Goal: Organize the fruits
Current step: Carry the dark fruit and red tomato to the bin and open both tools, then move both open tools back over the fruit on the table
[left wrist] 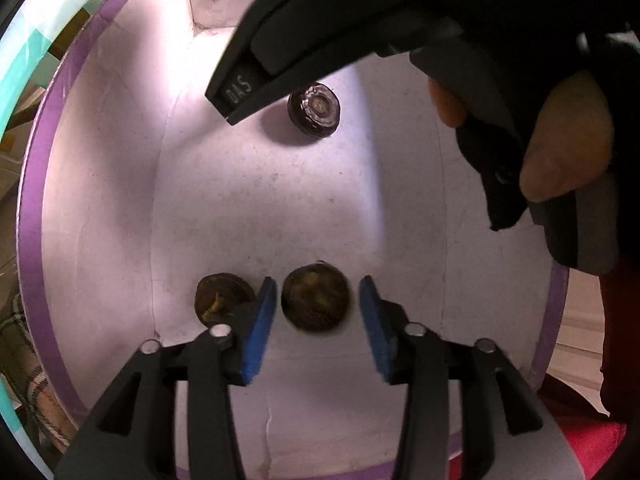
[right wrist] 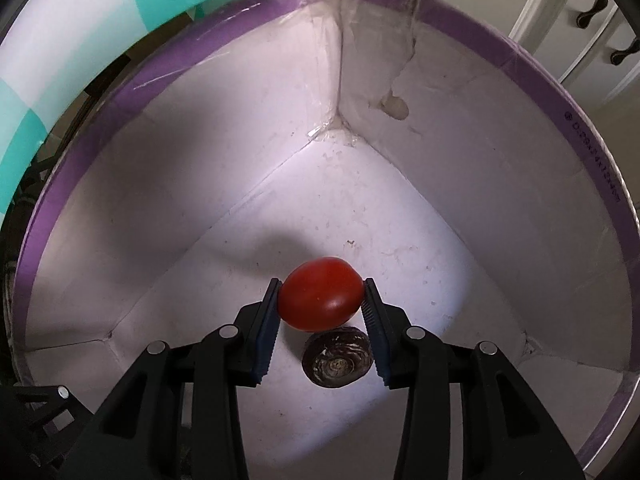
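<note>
Both my claws reach down into a white cardboard box with a purple taped rim [right wrist: 592, 152], its matte floor scuffed and speckled, a strip of clear tape glinting in the far corner. My right claw [right wrist: 322, 300] has its ribbed dark-blue pads pressed against the two sides of a smooth, glossy red egg-shaped tomato [right wrist: 320, 294], held above the floor. Just beneath it lies a flat round dark-brown water chestnut with pale rings [right wrist: 338, 358]. My left claw [left wrist: 318, 300] stands slightly parted; a dull brown round water chestnut [left wrist: 316, 298] sits on the floor between the blue pads, with gaps either side. A second rough brown chestnut [left wrist: 222, 298] lies just outside the left pad.
</note>
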Demonstrator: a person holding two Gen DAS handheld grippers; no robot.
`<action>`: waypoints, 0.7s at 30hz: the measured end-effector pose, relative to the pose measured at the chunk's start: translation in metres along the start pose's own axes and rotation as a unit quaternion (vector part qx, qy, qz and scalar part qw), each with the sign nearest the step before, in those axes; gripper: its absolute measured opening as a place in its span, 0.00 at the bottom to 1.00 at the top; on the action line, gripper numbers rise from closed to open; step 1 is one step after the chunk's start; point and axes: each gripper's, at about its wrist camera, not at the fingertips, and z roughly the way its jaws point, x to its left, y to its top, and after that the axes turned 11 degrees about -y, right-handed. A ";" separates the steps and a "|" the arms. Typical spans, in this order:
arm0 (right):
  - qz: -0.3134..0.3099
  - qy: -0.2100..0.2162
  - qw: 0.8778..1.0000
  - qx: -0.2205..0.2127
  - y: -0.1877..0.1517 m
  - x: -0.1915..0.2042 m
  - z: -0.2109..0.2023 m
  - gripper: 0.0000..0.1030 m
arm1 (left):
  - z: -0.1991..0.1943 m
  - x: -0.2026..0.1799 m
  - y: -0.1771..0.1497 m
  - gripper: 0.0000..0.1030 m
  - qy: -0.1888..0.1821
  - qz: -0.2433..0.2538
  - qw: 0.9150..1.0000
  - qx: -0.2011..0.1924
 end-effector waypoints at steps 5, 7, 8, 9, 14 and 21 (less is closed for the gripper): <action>0.031 0.014 0.999 -0.011 -0.002 -0.014 -0.010 0.54 | -0.021 -0.001 -0.006 0.67 -0.006 0.005 0.999 -0.044; 0.046 0.015 0.999 -0.025 -0.003 -0.022 -0.023 0.54 | -0.048 -0.006 -0.016 0.68 -0.001 0.020 0.995 -0.095; 0.055 0.017 0.998 -0.034 -0.003 -0.027 -0.031 0.54 | -0.059 -0.010 -0.021 0.70 0.002 0.025 0.993 -0.115; 0.067 0.019 0.996 -0.048 -0.007 -0.036 -0.043 0.56 | -0.079 -0.014 -0.028 0.74 0.004 0.034 0.988 -0.150; 0.091 0.025 0.987 -0.133 -0.006 -0.053 -0.113 0.58 | -0.177 -0.032 -0.067 0.95 0.022 0.052 0.945 -0.321; 0.047 0.103 0.948 -0.298 -0.006 -0.007 -0.235 0.77 | -0.291 0.037 -0.159 0.98 0.154 -0.075 0.860 -0.481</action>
